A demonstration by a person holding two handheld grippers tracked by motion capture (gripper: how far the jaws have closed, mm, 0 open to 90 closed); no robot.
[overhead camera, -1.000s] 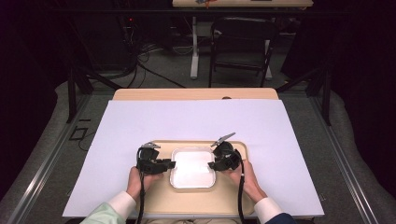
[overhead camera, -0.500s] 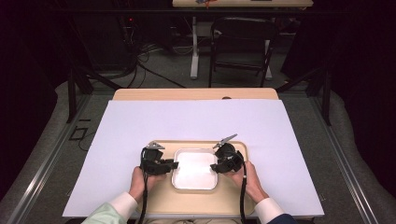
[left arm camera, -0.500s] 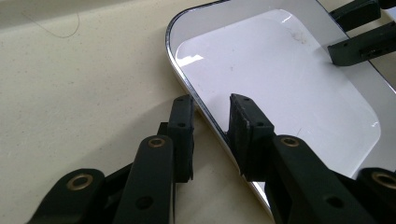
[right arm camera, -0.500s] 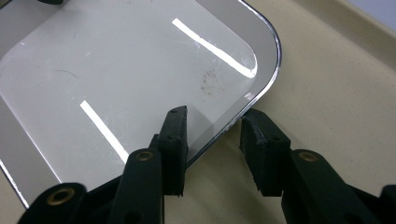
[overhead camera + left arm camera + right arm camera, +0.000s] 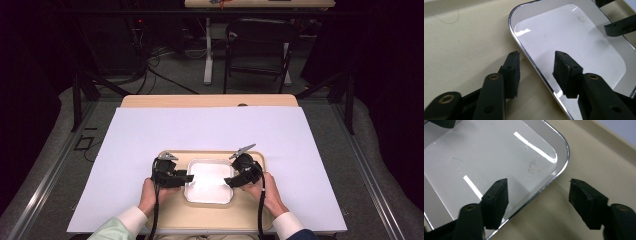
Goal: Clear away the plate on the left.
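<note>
A shiny rectangular metal dish (image 5: 209, 162) lies on a beige tray (image 5: 200, 220) at the near edge of the table. My left gripper (image 5: 186, 177) is at the dish's left side and my right gripper (image 5: 229, 181) at its right side. In the left gripper view the left gripper (image 5: 537, 55) straddles the dish rim (image 5: 511, 22) with a gap on both sides. The right gripper (image 5: 539, 182) likewise straddles the dish (image 5: 486, 152) near a corner without touching it. Both pairs of jaws have just been opening and stand open around the rim.
The beige tray (image 5: 586, 157) rests on a white sheet (image 5: 210, 130) that covers the wooden table. The dish is empty, with faint smudges on its bottom. Chairs and table legs stand on the dark floor beyond the far edge.
Hands and dish keep their places. The jaws on both sides of the dish look a little wider apart than before.
</note>
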